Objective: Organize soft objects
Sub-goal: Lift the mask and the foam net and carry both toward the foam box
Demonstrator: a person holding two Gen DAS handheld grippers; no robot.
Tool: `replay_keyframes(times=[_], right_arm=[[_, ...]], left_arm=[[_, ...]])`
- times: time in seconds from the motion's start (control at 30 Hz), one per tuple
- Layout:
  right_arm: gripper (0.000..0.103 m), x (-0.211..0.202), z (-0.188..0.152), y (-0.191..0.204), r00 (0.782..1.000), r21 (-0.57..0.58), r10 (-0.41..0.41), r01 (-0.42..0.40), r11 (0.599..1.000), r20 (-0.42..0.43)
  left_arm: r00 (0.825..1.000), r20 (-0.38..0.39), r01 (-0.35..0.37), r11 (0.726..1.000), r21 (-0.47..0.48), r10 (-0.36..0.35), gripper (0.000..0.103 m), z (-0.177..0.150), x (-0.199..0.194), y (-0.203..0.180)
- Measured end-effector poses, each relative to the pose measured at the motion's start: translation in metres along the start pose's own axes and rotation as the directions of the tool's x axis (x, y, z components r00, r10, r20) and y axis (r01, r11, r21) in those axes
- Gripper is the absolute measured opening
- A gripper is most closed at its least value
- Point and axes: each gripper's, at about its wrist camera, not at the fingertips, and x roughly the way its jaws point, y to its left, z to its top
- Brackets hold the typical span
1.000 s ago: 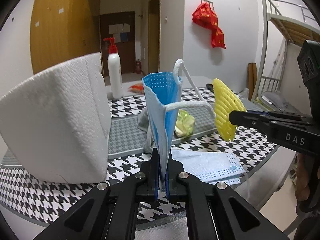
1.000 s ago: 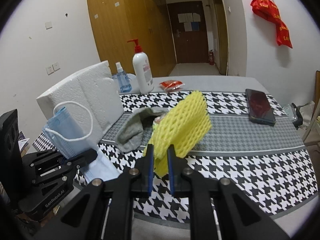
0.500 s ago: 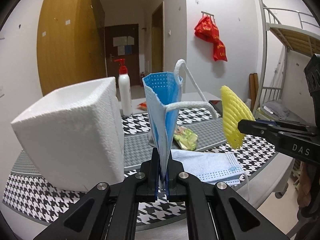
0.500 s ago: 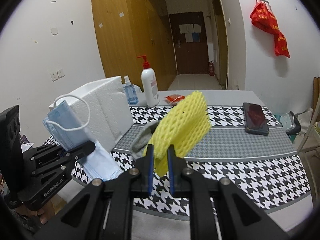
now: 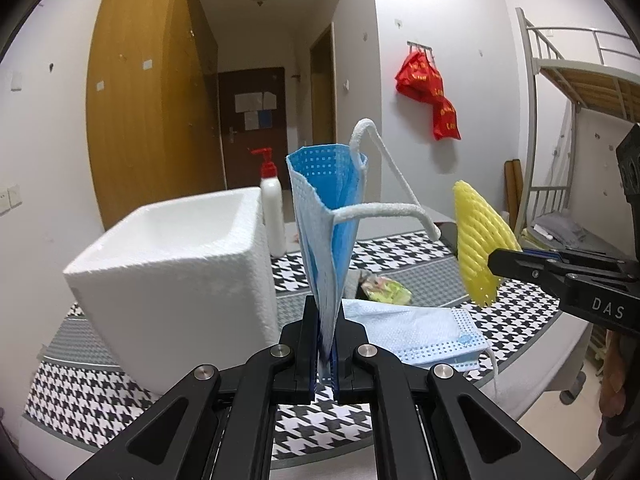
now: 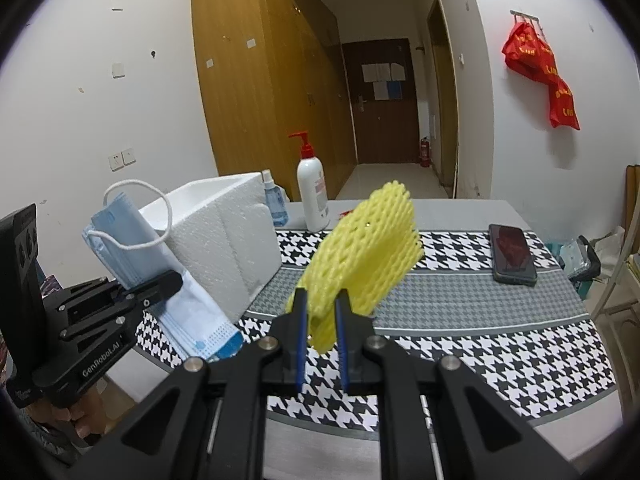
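Note:
My left gripper (image 5: 327, 320) is shut on a folded blue face mask (image 5: 326, 216) with white ear loops and holds it upright above the table's near edge. In the right wrist view this mask (image 6: 120, 240) is at the left. My right gripper (image 6: 320, 312) is shut on a yellow foam fruit net (image 6: 368, 248), held in the air; the net (image 5: 478, 248) also shows at the right of the left wrist view. An open white foam box (image 5: 176, 268) stands on the table just left of the held mask. More blue masks (image 5: 420, 328) lie stacked on the table.
A houndstooth cloth (image 6: 460, 332) covers the table. A pump bottle (image 6: 312, 192) and a small spray bottle (image 6: 276, 204) stand behind the box. A phone (image 6: 512, 252) lies at the far right. A green-and-yellow crumpled packet (image 5: 384, 288) lies beyond the mask stack.
Both grippers have risen with their loads; the box's open top has come into view. The grips are unchanged.

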Motion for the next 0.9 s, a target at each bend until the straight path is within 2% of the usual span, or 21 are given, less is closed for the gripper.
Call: replay_keyframes(times=[0.9], right_arm=[[0.016,0.006,0.012,0.066,0.996,-0.076,0.076,-0.073,0.994,0.036]], left_arm=[[0.992,0.066,-0.106,0.993,-0.056,0.109,0.005,-0.003,-0.041,0.054]])
